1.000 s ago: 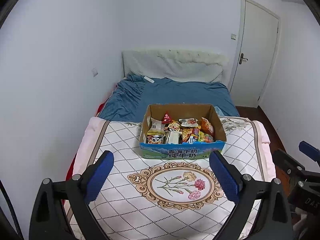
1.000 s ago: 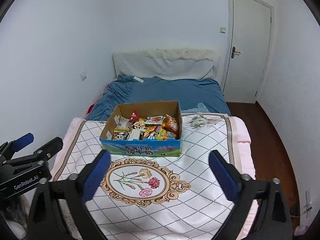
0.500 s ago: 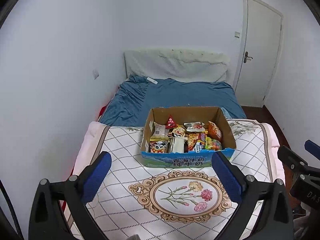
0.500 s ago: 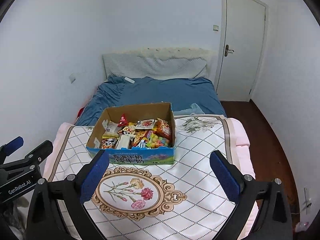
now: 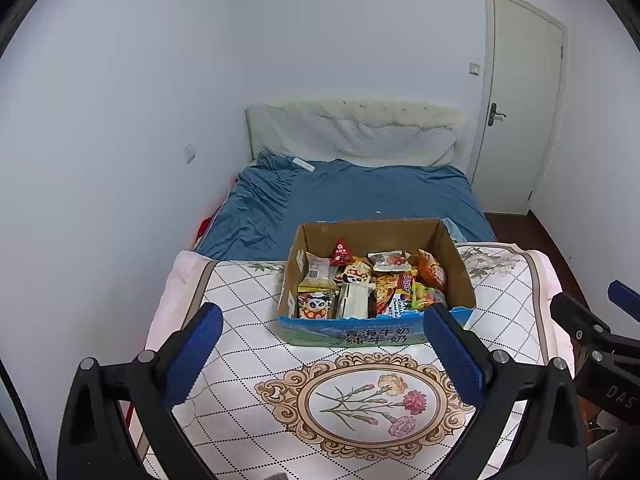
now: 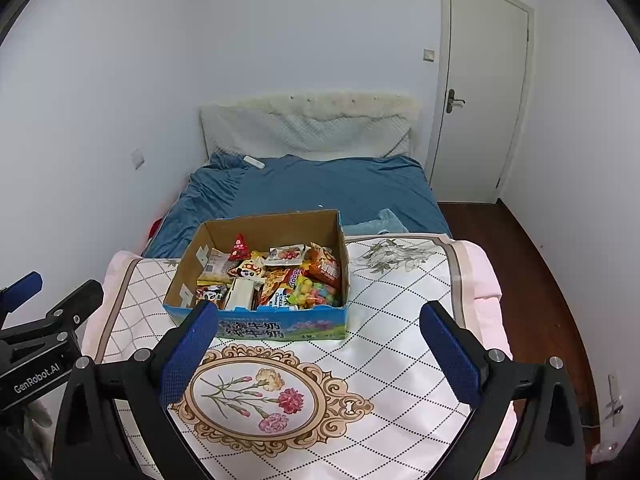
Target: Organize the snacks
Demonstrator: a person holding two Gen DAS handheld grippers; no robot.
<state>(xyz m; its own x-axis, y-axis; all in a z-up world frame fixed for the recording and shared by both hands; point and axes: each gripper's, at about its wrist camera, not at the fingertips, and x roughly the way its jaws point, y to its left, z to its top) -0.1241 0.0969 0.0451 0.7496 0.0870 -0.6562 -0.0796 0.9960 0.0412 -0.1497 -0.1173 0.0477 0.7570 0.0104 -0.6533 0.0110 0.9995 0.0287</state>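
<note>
The left gripper's (image 5: 322, 350) right finger (image 5: 454, 360) hides the cardboard box's (image 5: 372, 236) near right corner; snack packets (image 5: 372, 280) overlap, lower ones hidden, their print too small; the right gripper (image 5: 600, 344) beyond that finger is cut off by the edge.

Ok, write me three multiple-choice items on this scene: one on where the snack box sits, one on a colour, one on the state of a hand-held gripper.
1. Where does the cardboard box of snacks sit?
A. On the quilted blanket
B. On the wooden floor
C. Against the door

2. What colour is the bedsheet behind the box?
A. Red
B. Blue
C. Yellow

3. In what state is the left hand-held gripper?
A. Shut on a snack packet
B. Shut on the box's rim
C. Open, holding nothing

Answers:
1. A: the box rests on the white diamond-patterned blanket, just beyond its flower medallion.
2. B: the sheet running up to the headboard is blue.
3. C: its two blue pads stand wide apart with only the blanket and the box's front seen between them.
</note>
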